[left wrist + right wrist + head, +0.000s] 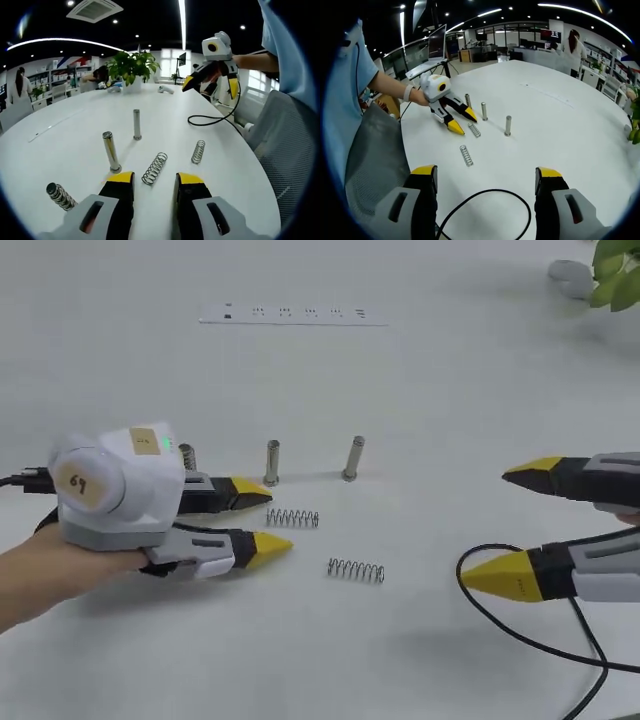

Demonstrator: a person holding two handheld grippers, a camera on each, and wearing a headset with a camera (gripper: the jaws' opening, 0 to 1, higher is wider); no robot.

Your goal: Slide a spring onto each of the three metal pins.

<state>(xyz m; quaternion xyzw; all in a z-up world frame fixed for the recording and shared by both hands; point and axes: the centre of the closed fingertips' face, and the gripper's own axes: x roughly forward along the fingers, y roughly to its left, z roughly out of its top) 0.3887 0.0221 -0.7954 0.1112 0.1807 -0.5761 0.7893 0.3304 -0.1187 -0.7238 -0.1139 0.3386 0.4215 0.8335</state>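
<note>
On the white table [450, 390] three metal pins stand upright in a row, well in from every edge. The left pin [186, 450] already wears a fitted spring [62, 197]. In the head view its lower part is hidden behind the left gripper [280, 518], and in the left gripper view it sits low in the fisheye's distorted margin, so its base is hard to make out. The middle pin [272, 462] and the right pin [353, 458] are bare.

Two springs lie flat on the table on the near side of the row. The first loose spring [292, 518] lies just ahead of the left gripper's yellow tips, in line with the gap between them. Whether it touches either tip cannot be told. The second loose spring [356, 571] lies a little nearer the near edge and to the right, apart from both grippers.

The left gripper's jaws stand a little apart and hold nothing. The right gripper [485, 528] is cut off by the right border of the head view. Its jaws are spread wide and are empty, well clear of the springs. A black cable [520, 635] loops across the table beneath it.

Toward the far edge lies a power strip [292, 314], its details too small to read. A plant [615, 275] is cropped at the far right.
</note>
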